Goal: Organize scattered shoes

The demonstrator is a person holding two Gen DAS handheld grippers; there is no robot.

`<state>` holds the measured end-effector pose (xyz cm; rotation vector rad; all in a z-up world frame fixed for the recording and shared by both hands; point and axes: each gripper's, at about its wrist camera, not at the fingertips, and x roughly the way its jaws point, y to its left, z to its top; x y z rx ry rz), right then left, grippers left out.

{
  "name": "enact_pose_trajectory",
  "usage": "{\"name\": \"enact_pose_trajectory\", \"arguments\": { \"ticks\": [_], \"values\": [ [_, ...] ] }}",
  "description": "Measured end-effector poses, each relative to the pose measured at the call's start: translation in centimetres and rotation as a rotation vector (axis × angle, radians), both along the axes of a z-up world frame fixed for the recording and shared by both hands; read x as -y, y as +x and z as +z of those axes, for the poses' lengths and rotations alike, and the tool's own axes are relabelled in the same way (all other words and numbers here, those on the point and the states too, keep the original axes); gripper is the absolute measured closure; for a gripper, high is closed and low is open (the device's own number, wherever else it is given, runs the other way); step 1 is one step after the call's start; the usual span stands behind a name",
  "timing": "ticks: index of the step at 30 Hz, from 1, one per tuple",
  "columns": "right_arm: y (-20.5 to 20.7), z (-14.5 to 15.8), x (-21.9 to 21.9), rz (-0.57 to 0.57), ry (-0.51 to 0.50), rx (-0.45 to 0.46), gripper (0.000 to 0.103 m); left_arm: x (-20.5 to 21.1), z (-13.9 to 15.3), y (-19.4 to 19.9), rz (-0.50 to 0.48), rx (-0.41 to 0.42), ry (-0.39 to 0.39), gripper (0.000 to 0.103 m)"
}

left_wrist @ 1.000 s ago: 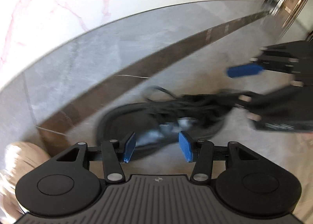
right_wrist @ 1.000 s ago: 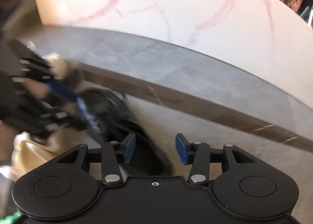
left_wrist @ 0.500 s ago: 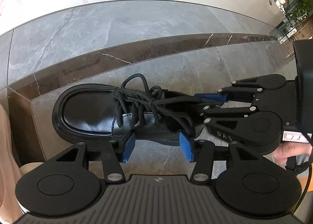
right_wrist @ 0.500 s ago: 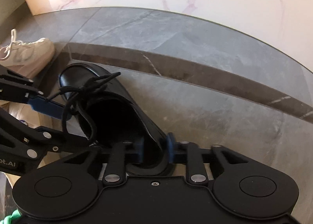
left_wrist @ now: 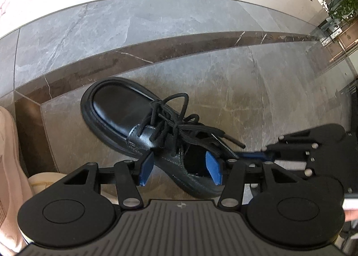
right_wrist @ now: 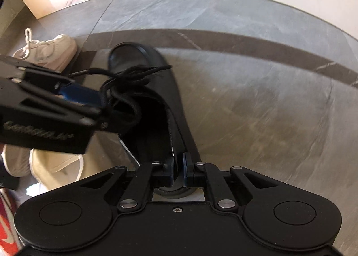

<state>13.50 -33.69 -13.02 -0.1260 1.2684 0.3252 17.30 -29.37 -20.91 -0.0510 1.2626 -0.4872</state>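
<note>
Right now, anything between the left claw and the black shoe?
Nothing visible. The left claw straddles the black shoe at its collar, pads apart. The right claw is clamped on the heel; the beige sneaker sits off to the side.

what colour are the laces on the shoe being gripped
Black, matching the black shoe; clearest in the left wrist view.
</note>
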Motion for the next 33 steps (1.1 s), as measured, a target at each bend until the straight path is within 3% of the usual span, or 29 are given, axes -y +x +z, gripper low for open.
{"name": "enact_pose_trajectory", "arguments": {
  "ticks": [6, 11, 18, 22, 29, 33],
  "values": [
    [-0.9, 0.0, -0.5, 0.003, 0.022, -0.017, 0.093, 0.2, -0.5, -0.5, -0.043, -0.001, 0.039, 0.054],
    [-0.5, -0.4, -0.8, 0.002, 0.006, 0.039, 0.087, -0.2, -0.8, -0.4, -0.060, -0.007, 0.042, 0.068],
    [0.0, -1.1, -2.2, 0.054, -0.054, 0.139, 0.089, -0.5, -1.2, 0.2, -0.053, -0.003, 0.028, 0.074],
    [0.1, -0.5, -1.4, -0.018, -0.058, 0.158, 0.100, -0.6, -1.3, 0.3, -0.083, 0.033, 0.006, 0.078],
    [0.2, 0.3, 1.5, -0.134, -0.115, 0.171, 0.100, 2.2, -0.8, 0.9, -0.132, 0.028, -0.076, 0.078],
    [-0.3, 0.1, 2.6, -0.157, -0.129, 0.166, 0.100, 2.7, 0.0, 0.7, -0.179, 0.034, -0.063, 0.078]
  ]
}}
